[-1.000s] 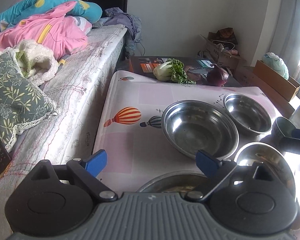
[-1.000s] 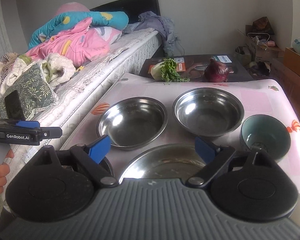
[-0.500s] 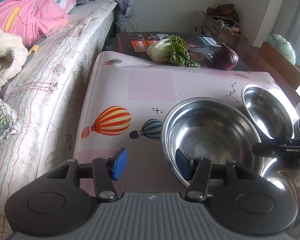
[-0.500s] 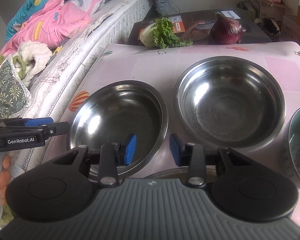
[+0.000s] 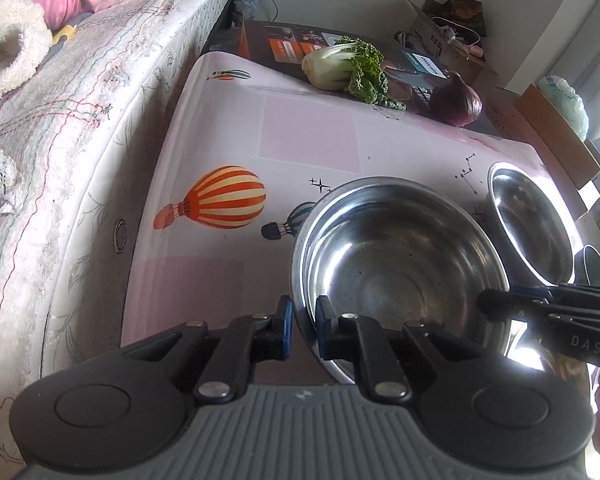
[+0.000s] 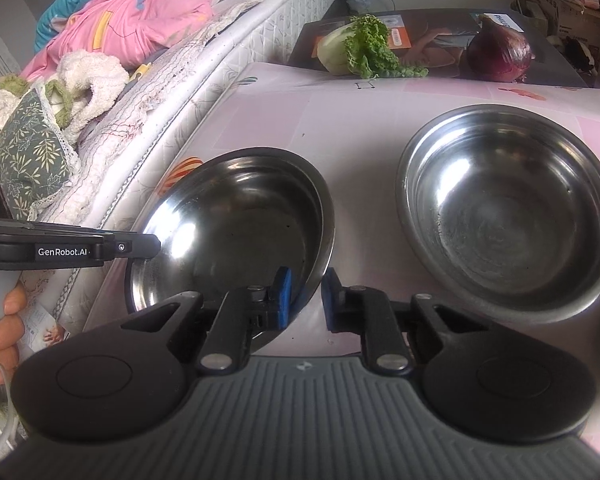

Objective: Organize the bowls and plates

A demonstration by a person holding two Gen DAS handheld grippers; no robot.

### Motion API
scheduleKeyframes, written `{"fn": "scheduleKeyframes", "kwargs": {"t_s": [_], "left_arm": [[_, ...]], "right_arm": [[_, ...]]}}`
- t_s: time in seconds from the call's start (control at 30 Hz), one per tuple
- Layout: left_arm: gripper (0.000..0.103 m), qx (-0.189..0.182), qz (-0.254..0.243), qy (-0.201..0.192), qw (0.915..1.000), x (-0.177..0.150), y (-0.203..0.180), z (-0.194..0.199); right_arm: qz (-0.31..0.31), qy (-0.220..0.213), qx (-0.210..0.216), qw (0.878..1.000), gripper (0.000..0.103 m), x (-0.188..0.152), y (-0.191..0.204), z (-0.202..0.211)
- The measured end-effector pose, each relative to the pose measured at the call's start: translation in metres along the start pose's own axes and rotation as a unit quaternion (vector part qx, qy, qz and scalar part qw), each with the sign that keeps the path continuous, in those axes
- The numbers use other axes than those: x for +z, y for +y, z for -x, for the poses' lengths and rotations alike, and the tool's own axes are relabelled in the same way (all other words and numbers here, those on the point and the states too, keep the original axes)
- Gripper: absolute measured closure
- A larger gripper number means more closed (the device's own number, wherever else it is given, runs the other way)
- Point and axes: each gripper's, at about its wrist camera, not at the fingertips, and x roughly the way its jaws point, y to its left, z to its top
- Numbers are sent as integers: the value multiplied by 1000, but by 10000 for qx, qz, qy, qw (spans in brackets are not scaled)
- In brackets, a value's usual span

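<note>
Two tools have just been closing, and both now clamp the rim of the same steel bowl [image 5: 400, 256], which sits on the pink worktop [image 5: 308, 136] at its left side, just beside the bed [image 5: 80, 120]. Working from left to right: a second ago our left tool [image 5: 302, 330] stood wide open above the worktop's near edge; it has since dropped toward the bowl and shut, with one blue pad outside the near-left rim and the other inside it, the metal lip pinched between them. Our right tool [image 6: 306, 298] followed the same sequence; it was wide open a second ago and is now shut on the near-right rim of that bowl, left pad inside the wall, right pad outside. In the right wrist view the bowl already appears tilted, its near-right edge raised off the cloth, though we cannot confirm that the base is clear. Farther right, the second steel bowl [image 6: 508, 208] rests untouched on the worktop, and a smaller dark bowl [image 5: 596, 268] shows only as a sliver at the frame edge. We judge that the grasp step is complete and that a two-handed lift toward a stacking position comes next. Uneven lift could let the thin rim slip from either pad.
</note>
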Motion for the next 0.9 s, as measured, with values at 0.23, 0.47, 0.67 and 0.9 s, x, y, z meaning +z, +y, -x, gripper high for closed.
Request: {"fn": "scheduleKeyframes", "kwargs": {"t_s": [0.23,0.47,0.67,0.9], "left_arm": [[86,116,5,36,9999,-4,3,5],[82,212,26,101,9997,2,3,-2],[78,238,9,164,9996,5,6,-7],[78,188,36,269,9995,7,8,-13]], "right_arm": [[-54,81,49,9999,89,3,2,-7],[-336,55,70,9994,89,13,-7,-14],[-499,62,93,9987,86,19,-12,-24],[-548,143,158,9983,89,21,-8,-34]]}}
